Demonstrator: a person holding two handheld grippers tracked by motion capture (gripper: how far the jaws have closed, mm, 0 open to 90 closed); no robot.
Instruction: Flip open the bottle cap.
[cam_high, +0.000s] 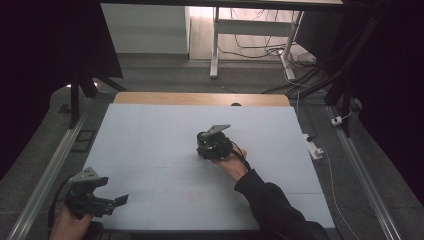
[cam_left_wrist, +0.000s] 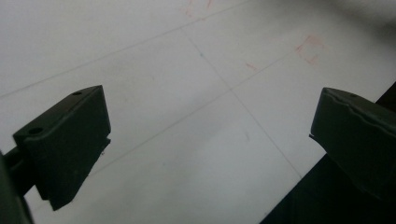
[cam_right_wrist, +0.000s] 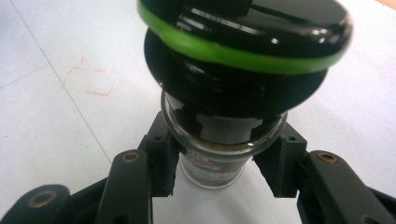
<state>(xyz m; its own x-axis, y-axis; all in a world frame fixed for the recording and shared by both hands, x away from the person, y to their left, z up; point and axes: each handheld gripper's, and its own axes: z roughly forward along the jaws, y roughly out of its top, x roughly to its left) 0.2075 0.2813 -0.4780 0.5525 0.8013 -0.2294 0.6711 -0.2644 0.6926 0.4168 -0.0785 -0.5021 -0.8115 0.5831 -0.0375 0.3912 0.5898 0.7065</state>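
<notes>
A glass jar with a black lid (cam_right_wrist: 243, 28) ringed in green stands on the pale table mat (cam_right_wrist: 42, 140), dark contents showing through the glass. My right gripper (cam_right_wrist: 223, 163) is shut on the jar's glass body just below the lid, one pad (cam_right_wrist: 163, 163) on each side. From above, the right gripper (cam_high: 214, 145) sits mid-table in a hand with a dark sleeve, and it covers most of the jar. My left gripper (cam_high: 114, 190) hovers at the mat's near left corner. Its jaws stand wide apart, and between them my left gripper (cam_left_wrist: 208, 140) holds nothing over bare mat.
Faint red pen marks (cam_left_wrist: 308, 49) and thin lines are drawn on the mat (cam_high: 150, 135). A wooden strip (cam_high: 200, 98) edges the far side. Metal rails run along both sides. A white plug block (cam_high: 314, 149) and cables lie at the right.
</notes>
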